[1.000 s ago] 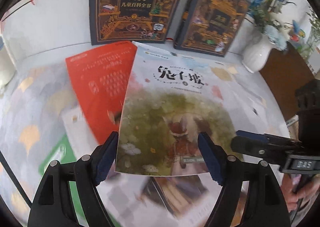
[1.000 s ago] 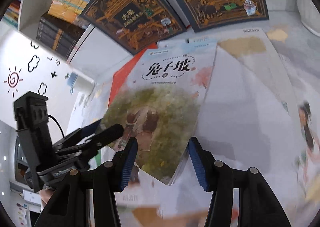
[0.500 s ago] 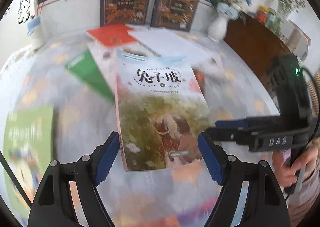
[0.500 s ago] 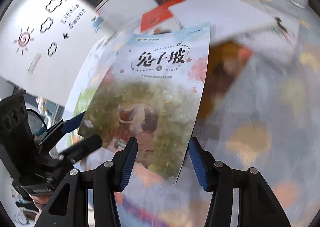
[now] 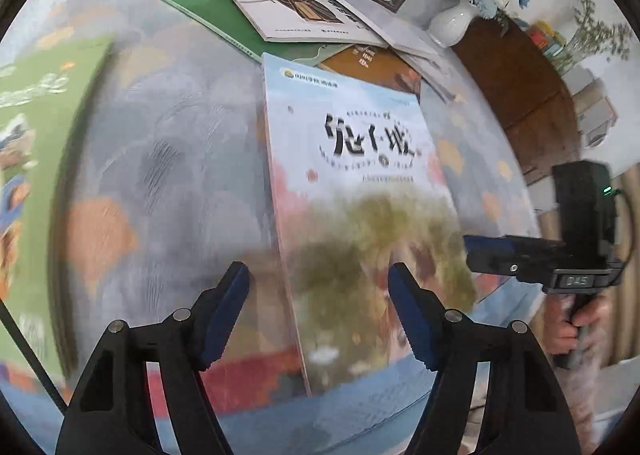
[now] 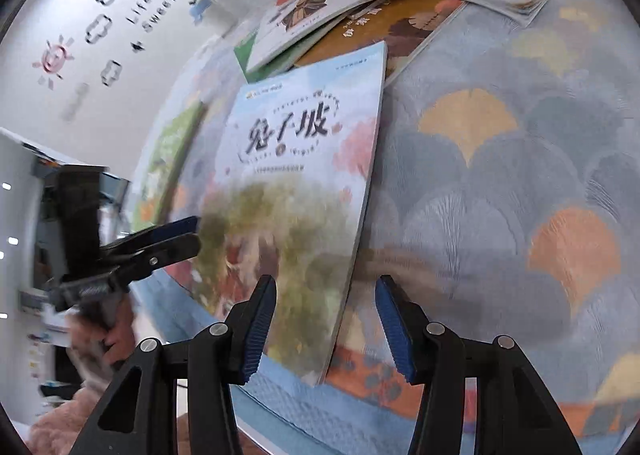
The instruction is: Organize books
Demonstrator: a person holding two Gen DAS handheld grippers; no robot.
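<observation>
Counter point(image 5: 168, 159) is wearing a grey-blue cloth with fan-shaped orange and yellow patches. Pale-blue picture book point(image 5: 360, 191) is sitting between both grippers, lower edge near the counter's front; whether it's lying flat or being lifted, can't tell.

Left gripper point(image 5: 320, 315): jaws closing, book's spine edge between them, pads not touching it. Right gripper point(image 6: 326, 325): jaws standing spread, book's right edge between them, no contact visible.

Only the left view is showing a white vase point(image 5: 454, 25) with blue flowers, a wooden cabinet point(image 5: 524, 95), a green book point(image 5: 36, 159) at far left, and the hand point(image 5: 576, 319) gripping the right tool. Only the right view is showing the wall stickers point(image 6: 108, 27). Both are showing the loose book pile point(image 6: 360, 3) behind.
</observation>
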